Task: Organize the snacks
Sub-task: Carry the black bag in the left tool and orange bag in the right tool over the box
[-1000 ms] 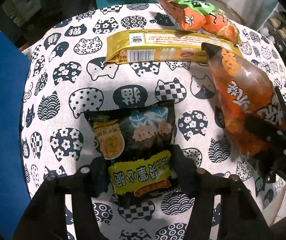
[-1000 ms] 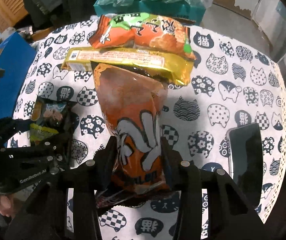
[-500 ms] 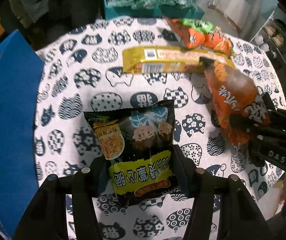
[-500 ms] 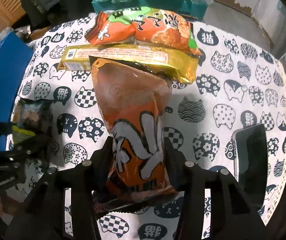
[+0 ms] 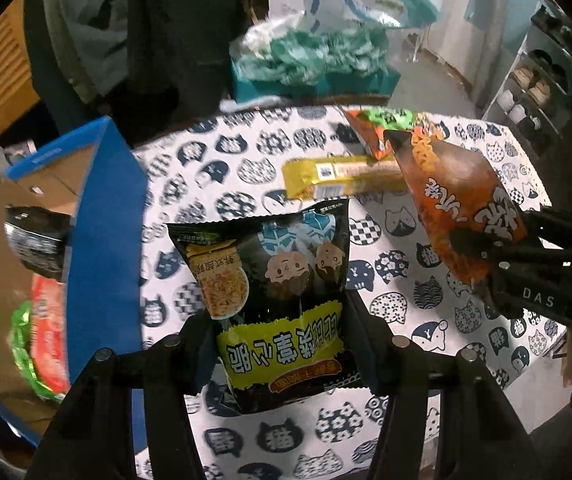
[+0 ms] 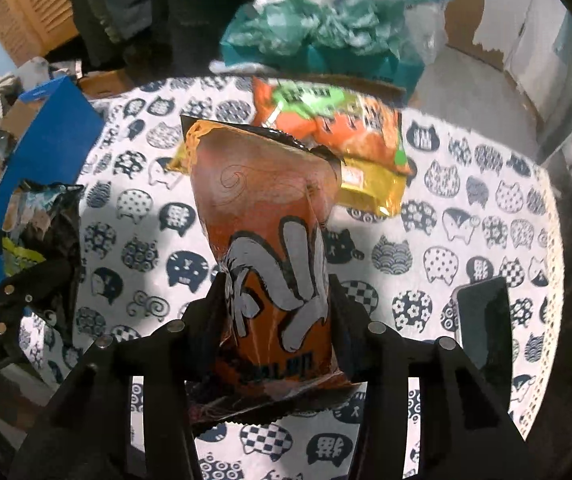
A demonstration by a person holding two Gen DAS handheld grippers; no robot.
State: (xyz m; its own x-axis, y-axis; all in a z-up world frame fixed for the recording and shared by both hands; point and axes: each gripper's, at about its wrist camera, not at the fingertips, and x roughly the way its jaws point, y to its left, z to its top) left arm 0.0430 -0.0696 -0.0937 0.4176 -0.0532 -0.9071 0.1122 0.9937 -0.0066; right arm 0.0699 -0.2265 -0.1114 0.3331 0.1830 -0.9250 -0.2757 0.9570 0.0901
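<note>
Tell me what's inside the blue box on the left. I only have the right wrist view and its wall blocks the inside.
Observer: A green-and-red packet lies inside the blue box, at its near end.
Operator: Report anything else in there.
Observer: One dark packet, farther along the box.
Operator: Describe the left grip.
Observer: The left gripper pinches the black packet at its yellow-banded end. The packet is over the tablecloth, beside the box wall, not above the opening.
</note>
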